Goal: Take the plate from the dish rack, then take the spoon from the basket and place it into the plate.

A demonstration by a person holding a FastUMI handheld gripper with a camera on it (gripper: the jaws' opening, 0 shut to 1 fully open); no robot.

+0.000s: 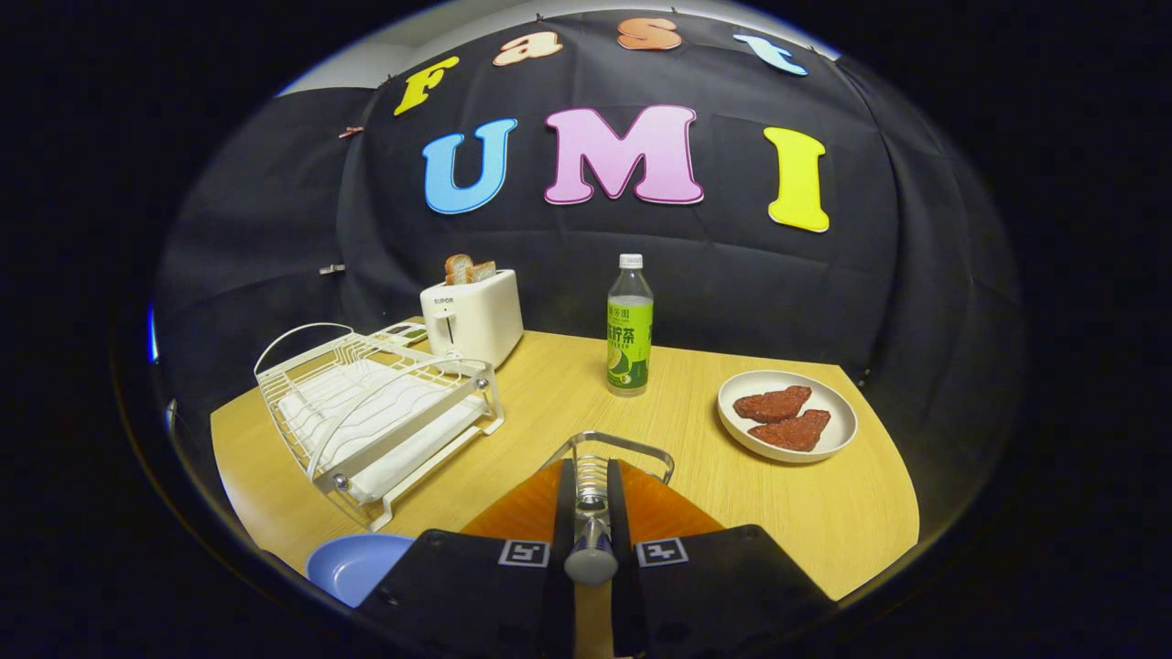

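My gripper [591,476] is shut on the spoon [591,549], whose metal handle stands clamped between the two fingers. The fingers reach over the orange basket [517,508], and its wire handle [623,446] arches just past the fingertips. A blue plate [352,563] lies on the wooden table, left of the fingers and just in front of the dish rack. The white wire dish rack [375,412] stands further left and ahead, with no plate in it.
A white toaster [473,318] holding bread slices stands behind the rack. Straight ahead, beyond the basket, is a green-labelled bottle [630,329]. A white plate [787,416] with two brown pieces of food sits ahead to the right. The table's edge [902,531] curves round on the right.
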